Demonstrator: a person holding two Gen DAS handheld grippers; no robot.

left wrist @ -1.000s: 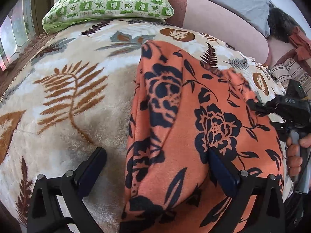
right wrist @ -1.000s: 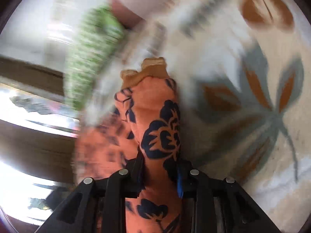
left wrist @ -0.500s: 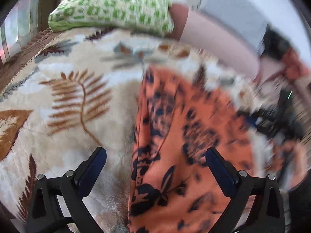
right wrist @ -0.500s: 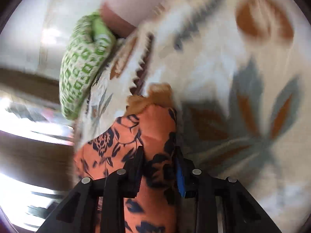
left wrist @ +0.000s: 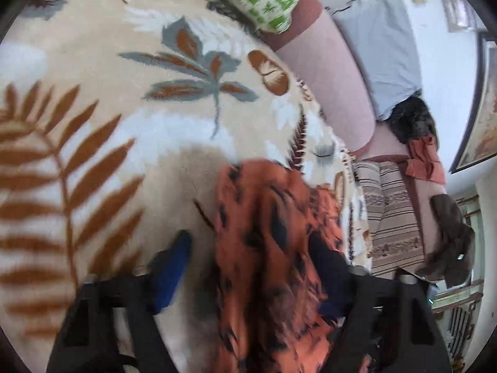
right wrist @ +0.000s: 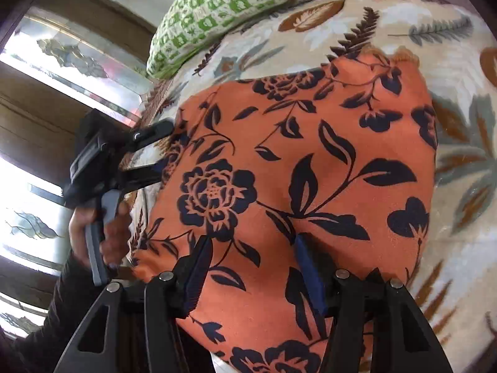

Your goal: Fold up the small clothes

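An orange garment with dark blue flowers [right wrist: 304,161] lies folded on the leaf-print blanket [right wrist: 459,62]. My right gripper [right wrist: 253,267] is open, its blue pads resting over the garment's near edge, holding nothing. My left gripper [left wrist: 251,267] is open in its own blurred view, with the garment [left wrist: 273,242] between its fingers. In the right wrist view the left gripper [right wrist: 164,147] reaches the garment's left edge, held by a hand.
A green and white patterned pillow [right wrist: 217,9] lies at the head of the bed. A pink headboard [left wrist: 335,84], a grey cloth [left wrist: 382,46], striped fabric [left wrist: 391,217] and dark clothes [left wrist: 450,239] lie to the right. A window [right wrist: 46,71] stands left.
My right gripper has let go of the garment and opened; the garment now lies flat. My left gripper has swung right and stayed open.
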